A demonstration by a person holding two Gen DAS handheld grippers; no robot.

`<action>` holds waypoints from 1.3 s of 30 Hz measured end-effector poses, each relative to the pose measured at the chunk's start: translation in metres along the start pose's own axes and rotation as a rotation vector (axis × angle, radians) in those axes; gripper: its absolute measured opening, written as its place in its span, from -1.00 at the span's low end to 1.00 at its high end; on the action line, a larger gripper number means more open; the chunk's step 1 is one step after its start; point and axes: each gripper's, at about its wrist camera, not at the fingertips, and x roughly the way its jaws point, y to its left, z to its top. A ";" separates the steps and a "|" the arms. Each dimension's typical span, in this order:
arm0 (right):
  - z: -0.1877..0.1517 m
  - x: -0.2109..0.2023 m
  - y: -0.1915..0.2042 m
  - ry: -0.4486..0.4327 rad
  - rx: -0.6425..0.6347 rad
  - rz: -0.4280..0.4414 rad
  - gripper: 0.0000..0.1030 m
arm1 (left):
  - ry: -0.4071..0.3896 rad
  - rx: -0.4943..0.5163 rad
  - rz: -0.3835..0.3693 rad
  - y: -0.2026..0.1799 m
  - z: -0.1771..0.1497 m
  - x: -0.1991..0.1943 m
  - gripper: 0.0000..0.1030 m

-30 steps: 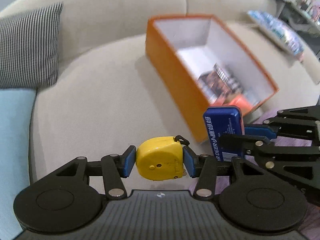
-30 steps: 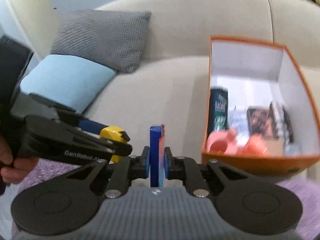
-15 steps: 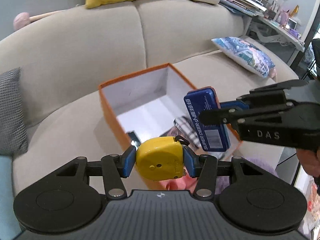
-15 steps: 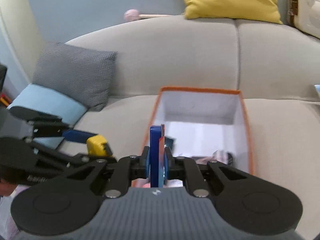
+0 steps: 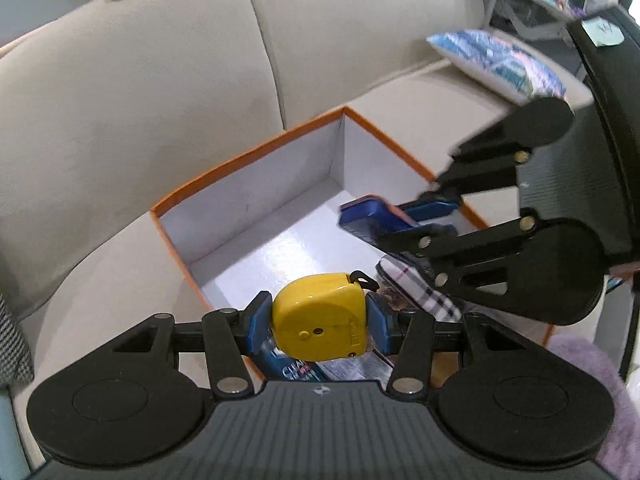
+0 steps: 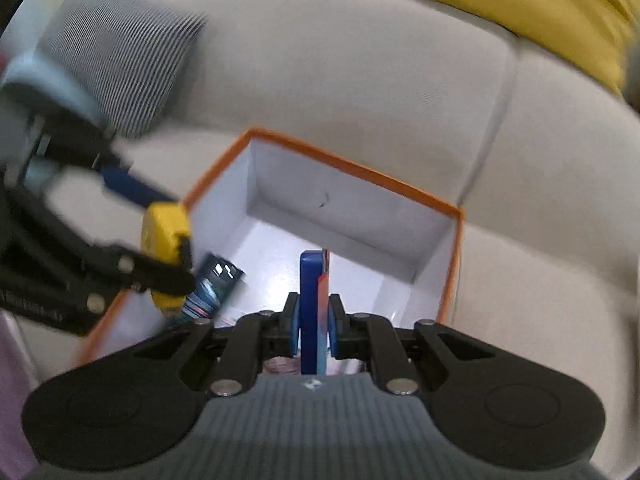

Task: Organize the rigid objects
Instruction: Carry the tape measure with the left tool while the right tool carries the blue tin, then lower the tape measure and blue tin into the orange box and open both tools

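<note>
My left gripper [image 5: 319, 326] is shut on a yellow tape measure [image 5: 320, 318], held over the near end of an orange box [image 5: 248, 160] with a white inside. My right gripper [image 6: 314, 322] is shut on a thin blue tin [image 6: 312, 308], held edge-on above the same box [image 6: 352, 168]. In the left wrist view the right gripper [image 5: 434, 218] comes in from the right with the blue tin [image 5: 370, 216] over the box. In the right wrist view the left gripper [image 6: 168, 256] and tape measure [image 6: 164, 236] hang over the box's left wall.
The box sits on a beige sofa [image 5: 140, 80]. Inside lie a plaid-patterned item [image 5: 420, 292], a dark can [image 6: 214, 284] and other packets. A striped grey cushion [image 6: 120, 64], a yellow cushion [image 6: 540, 4] and a blue patterned cushion [image 5: 500, 60] lie around it.
Both grippers have swung from beside the box to above its open top, carrying the tape measure and the blue tin. Both have rolled, and the tin now points into the box.
</note>
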 end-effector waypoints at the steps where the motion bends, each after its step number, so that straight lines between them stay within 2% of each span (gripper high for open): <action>1: 0.001 0.007 0.002 0.005 -0.062 -0.003 -0.74 | 0.012 0.004 -0.002 0.002 0.001 0.007 0.12; 7: -0.010 0.051 0.017 0.014 -0.514 -0.073 -0.74 | 0.057 0.022 -0.002 0.011 0.001 0.034 0.12; 11: -0.026 0.075 0.030 0.024 -0.738 -0.117 -0.74 | 0.073 0.034 0.001 0.015 0.001 0.044 0.12; 17: -0.045 0.093 0.048 -0.027 -0.907 -0.115 -0.74 | 0.072 0.041 0.002 0.015 0.007 0.051 0.12; 21: -0.053 0.102 0.055 0.007 -0.970 -0.117 -0.74 | 0.073 0.043 -0.003 0.016 0.008 0.052 0.12; 23: -0.054 0.101 0.055 0.016 -0.969 -0.125 -0.73 | 0.074 0.036 -0.009 0.018 0.011 0.056 0.12; 27: -0.048 0.092 0.050 0.020 -0.883 -0.076 -0.68 | 0.073 0.039 0.003 0.017 0.012 0.057 0.12; 30: -0.042 0.087 0.047 0.051 -0.808 -0.033 -0.52 | 0.076 0.048 0.011 0.016 0.013 0.059 0.12; 32: -0.037 0.082 0.042 0.063 -0.741 -0.008 -0.49 | 0.078 0.052 0.012 0.016 0.013 0.059 0.12; 37: -0.026 0.065 0.018 0.072 -0.513 0.045 -0.25 | 0.091 0.096 0.045 0.011 0.015 0.063 0.12; 39: -0.023 0.057 0.009 0.077 -0.426 0.061 -0.25 | 0.115 0.132 0.074 0.008 0.017 0.068 0.12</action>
